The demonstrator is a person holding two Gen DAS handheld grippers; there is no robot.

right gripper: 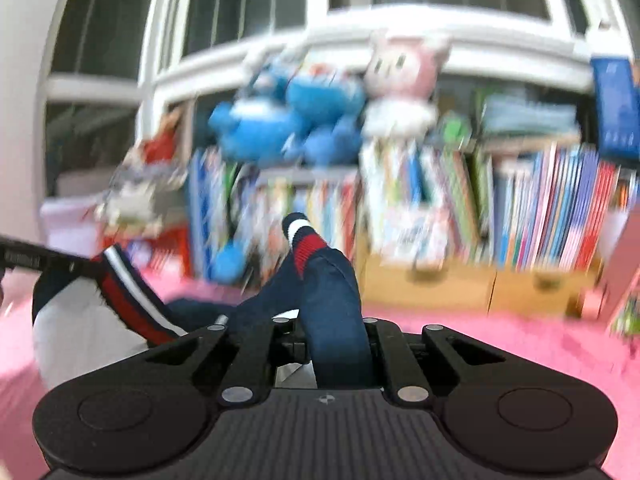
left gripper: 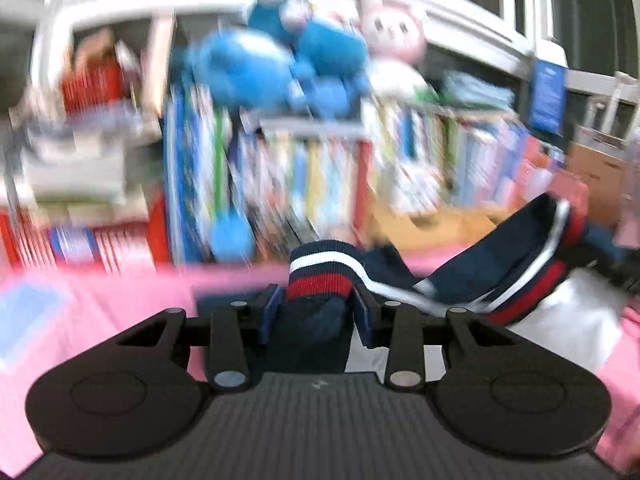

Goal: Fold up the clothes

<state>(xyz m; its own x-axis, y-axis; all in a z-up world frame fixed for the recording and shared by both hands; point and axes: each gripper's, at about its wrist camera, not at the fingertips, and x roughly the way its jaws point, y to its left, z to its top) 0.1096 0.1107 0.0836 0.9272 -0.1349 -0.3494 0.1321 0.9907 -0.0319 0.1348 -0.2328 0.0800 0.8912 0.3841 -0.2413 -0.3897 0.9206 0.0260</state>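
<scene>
A navy garment (left gripper: 472, 276) with red-and-white ribbed trim is held aloft at lower centre of both frames, pinched by the left gripper (left gripper: 320, 312) and right gripper (right gripper: 332, 344) above the pink surface (right gripper: 500, 344). No fold is seen; folding remains.

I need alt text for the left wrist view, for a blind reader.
The left gripper is shut on the striped cuff of a navy garment, lifted above a pink surface. Behind, blurred, stand a bookshelf and blue plush toys.

Ahead, a packed bookshelf (right gripper: 480, 200) (plush toys (right gripper: 304, 120) on top) blocks passage.
</scene>
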